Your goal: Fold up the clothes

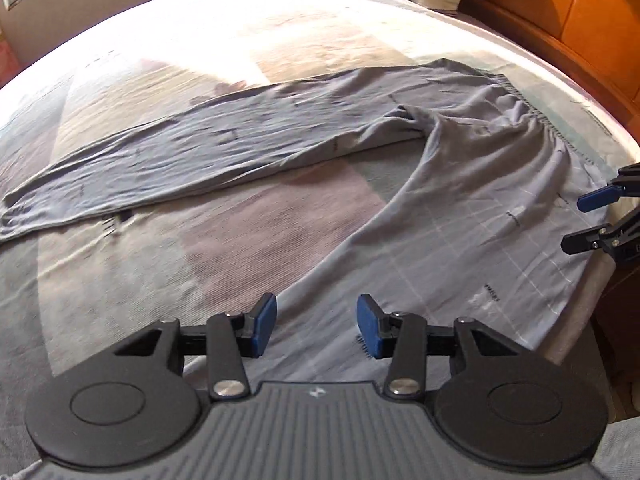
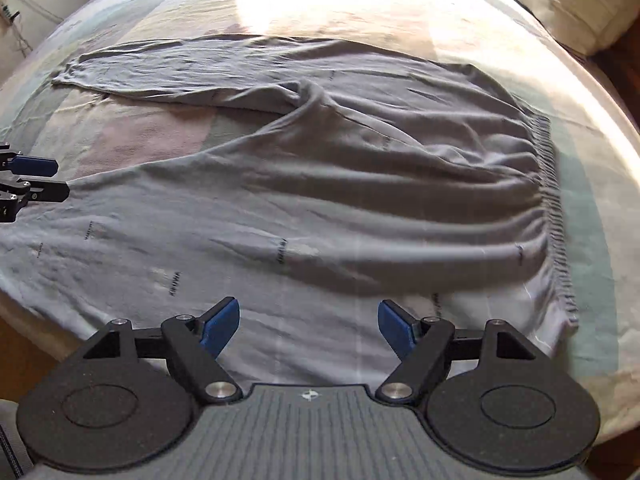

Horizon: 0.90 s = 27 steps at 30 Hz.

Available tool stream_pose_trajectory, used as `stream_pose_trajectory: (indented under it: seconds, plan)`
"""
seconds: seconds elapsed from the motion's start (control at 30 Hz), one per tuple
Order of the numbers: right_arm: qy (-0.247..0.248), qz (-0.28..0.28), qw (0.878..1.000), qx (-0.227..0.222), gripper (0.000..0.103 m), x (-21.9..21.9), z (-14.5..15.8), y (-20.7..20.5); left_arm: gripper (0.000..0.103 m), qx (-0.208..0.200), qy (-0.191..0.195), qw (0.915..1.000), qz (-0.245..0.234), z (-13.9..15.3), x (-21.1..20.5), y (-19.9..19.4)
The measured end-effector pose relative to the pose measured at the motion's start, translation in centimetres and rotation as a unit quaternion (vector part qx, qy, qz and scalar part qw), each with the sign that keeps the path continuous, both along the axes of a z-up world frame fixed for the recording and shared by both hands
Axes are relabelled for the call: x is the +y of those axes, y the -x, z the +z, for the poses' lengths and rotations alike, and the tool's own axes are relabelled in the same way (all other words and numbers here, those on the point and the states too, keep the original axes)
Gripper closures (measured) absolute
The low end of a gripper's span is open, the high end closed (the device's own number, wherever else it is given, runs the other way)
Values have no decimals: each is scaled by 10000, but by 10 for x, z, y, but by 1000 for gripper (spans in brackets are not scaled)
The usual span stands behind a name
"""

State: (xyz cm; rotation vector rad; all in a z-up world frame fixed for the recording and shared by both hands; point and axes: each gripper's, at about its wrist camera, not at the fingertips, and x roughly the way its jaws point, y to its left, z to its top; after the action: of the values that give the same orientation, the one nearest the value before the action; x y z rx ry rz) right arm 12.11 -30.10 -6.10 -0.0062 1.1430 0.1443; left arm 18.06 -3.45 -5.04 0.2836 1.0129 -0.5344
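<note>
Grey trousers [image 2: 360, 168] lie spread on the bed [image 2: 592, 240], waistband toward the pillow [image 2: 560, 4] end, the two legs splayed apart in a V with pale patchwork cover showing between them. Left tool [image 1: 316, 326] hovers over the nearer leg, fingers apart and holding nothing. Right tool [image 2: 308, 326] hangs over the seat of the trousers, fingers also apart, empty.
</note>
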Motion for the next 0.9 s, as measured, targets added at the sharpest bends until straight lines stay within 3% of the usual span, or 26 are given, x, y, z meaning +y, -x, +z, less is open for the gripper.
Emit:
stream_pose_trajectory:
  seconds: [0.2, 0.27, 0.4, 0.53, 0.7, 0.8, 0.9]
  plan:
    - [-273, -1019, 9943, -152, 21, -63, -18, 17, 58, 148, 255, 9926, -1174, -8, -74, -13]
    - [-359, -1111, 9929, -218, 21, -65, -25, 20, 58, 176, 278, 9877, -1529, -11, -95, -19]
    - [-528, -1282, 9897, -350, 0, -66, -39, 25, 58, 177, 295, 9757, -2164, -15, -132, -32]
    - [-261, -1366, 9893, -441, 0, -54, -46, 24, 58, 71, 309, 9654, -2587, -19, -161, -48]
    - [157, -1194, 9921, -359, 0, -42, -50, 18, 54, 152, 85, 9704, -2411, -38, -178, -77]
    - [67, -1218, 9923, -217, 0, -48, -47, 22, 54, 289, -22, 9755, -2183, -45, -178, -96]
    - [44, -1520, 9884, 37, 0, -58, -43, 34, 53, 237, -246, 9713, -2354, -44, -185, -93]
